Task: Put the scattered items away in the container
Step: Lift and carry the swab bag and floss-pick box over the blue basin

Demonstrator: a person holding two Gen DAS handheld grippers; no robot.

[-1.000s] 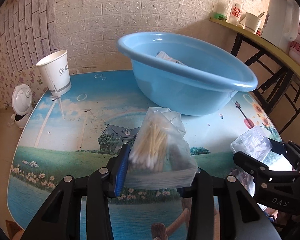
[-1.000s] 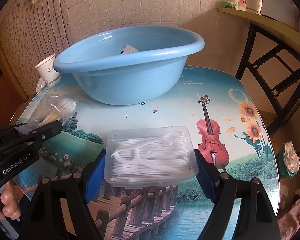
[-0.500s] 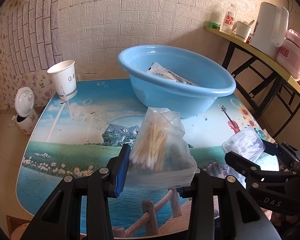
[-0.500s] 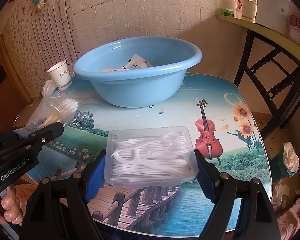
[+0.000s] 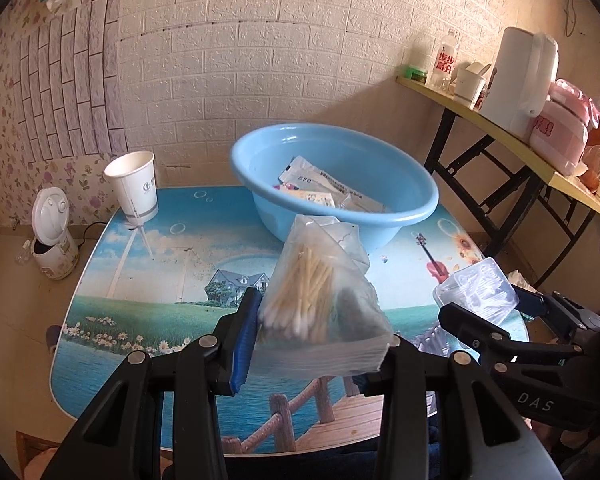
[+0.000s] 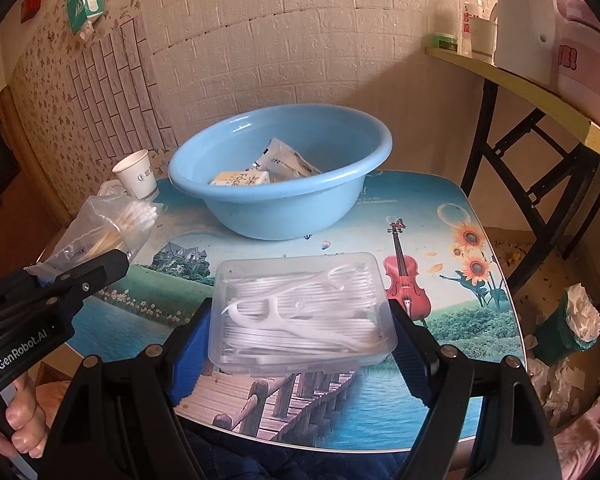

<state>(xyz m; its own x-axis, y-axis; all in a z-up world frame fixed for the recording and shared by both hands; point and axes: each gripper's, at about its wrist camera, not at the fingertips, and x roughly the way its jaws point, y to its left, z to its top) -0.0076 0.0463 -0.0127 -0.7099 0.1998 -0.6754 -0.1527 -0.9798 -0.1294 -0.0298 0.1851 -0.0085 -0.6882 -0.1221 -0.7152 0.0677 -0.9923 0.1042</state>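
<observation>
My left gripper [image 5: 316,344] is shut on a clear bag of cotton swabs [image 5: 316,296], held above the table's near edge. The same bag [image 6: 116,224] shows at the left of the right wrist view. My right gripper [image 6: 300,320] is shut on a clear box of white floss picks [image 6: 300,312], also lifted off the table; this box [image 5: 476,292] appears at the right of the left wrist view. The blue basin [image 5: 340,208] [image 6: 284,208] stands at the far side of the table with several packets inside it.
A white paper cup [image 5: 134,184] [image 6: 138,178] stands at the table's far left corner. A picture-printed table [image 5: 140,312] [image 6: 452,280] lies below both grippers. A yellow shelf [image 5: 500,140] with a kettle stands at the right. A small white bin [image 5: 54,236] sits on the floor left.
Both grippers rose and drew back from the basin with their loads, so more of the table and the basin's inside shows. Neither grip changed.
</observation>
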